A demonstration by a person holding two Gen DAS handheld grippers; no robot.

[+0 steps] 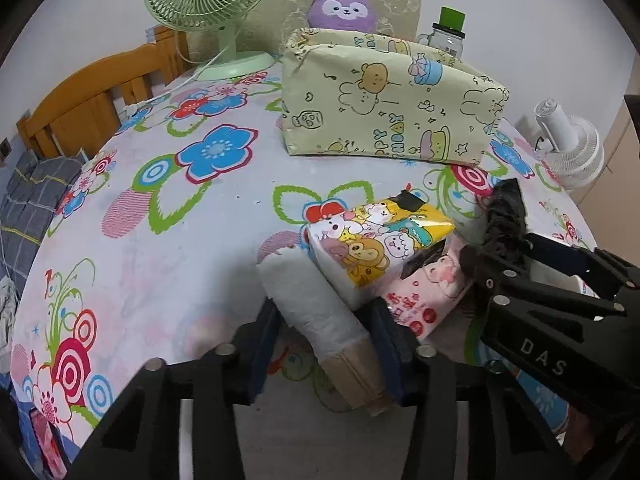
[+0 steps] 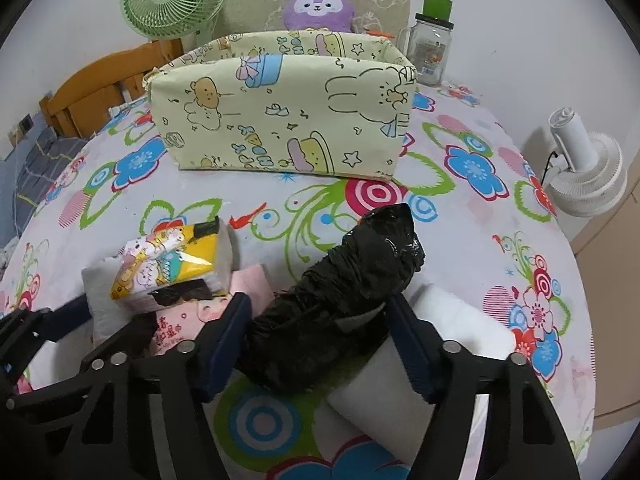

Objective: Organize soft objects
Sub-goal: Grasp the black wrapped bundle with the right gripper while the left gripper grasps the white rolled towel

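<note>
Floral-print surface point(image 1: 152, 240), pale wall behind. Left gripper point(image 1: 324, 344) angled down, fingers point(image 1: 264, 344) narrowed around a white-and-tan roll point(image 1: 320, 312), pads at its sides. Right gripper point(image 2: 320, 344) angled down beside it, fingers point(image 2: 412, 352) half wide astride a black wrapped bundle point(image 2: 348, 296); contact unclear. Yellow tissue pack point(image 1: 380, 240) lies on a pink pack point(image 1: 428, 300), touching the roll. White foam block point(image 2: 432, 344) under the bundle. Cartoon fabric bin point(image 1: 384, 108) further back, purple plush point(image 1: 344, 8), green fan point(image 1: 208, 8), jar point(image 1: 448, 36), white fan point(image 1: 568, 144).
</note>
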